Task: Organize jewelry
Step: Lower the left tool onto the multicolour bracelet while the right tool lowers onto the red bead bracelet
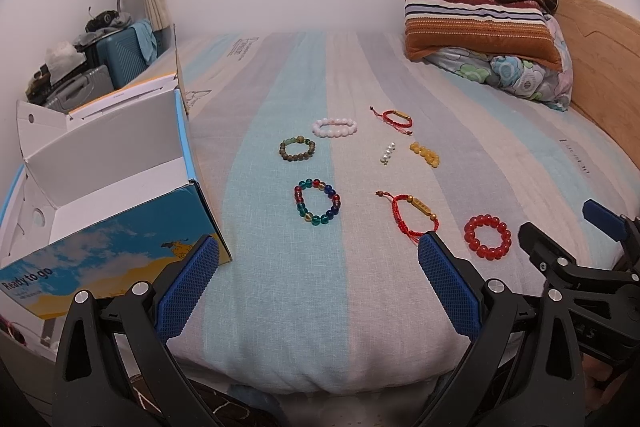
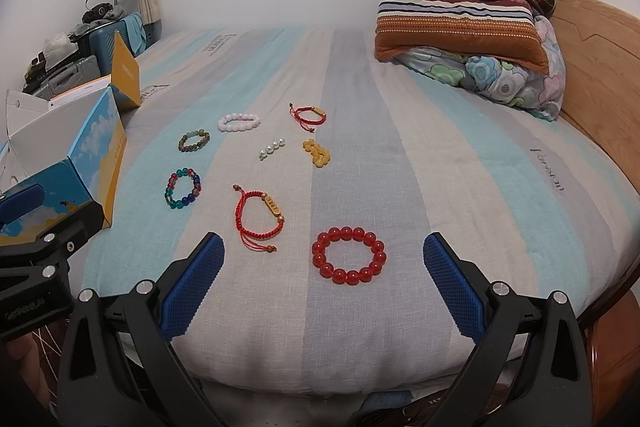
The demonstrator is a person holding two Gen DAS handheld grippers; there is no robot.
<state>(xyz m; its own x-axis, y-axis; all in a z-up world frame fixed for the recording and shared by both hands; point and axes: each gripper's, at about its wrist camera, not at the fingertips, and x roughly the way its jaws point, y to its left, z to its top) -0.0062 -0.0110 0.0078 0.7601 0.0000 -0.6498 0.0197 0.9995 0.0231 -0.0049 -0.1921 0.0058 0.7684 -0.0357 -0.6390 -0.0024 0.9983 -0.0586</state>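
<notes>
Both grippers hover at the near edge of the bed (image 2: 400, 147), empty, fingers spread wide. The right gripper (image 2: 324, 283) points almost straight at the red bead bracelet (image 2: 349, 255), which lies flat just ahead between its blue pads; the red cord bracelet (image 2: 258, 221), its gold bar running diagonally, lies ahead and slightly left. The left gripper (image 1: 318, 279) faces the multicoloured bead bracelet (image 1: 318, 202), farther ahead, with the open box (image 1: 120, 195) immediately to its left. By position the right gripper is nearer the red beads, the left nearer the box. The box front reads "Ready to go"; the smaller print beneath, and the lettering on the bedsheet, are too small to read with confidence.
</notes>
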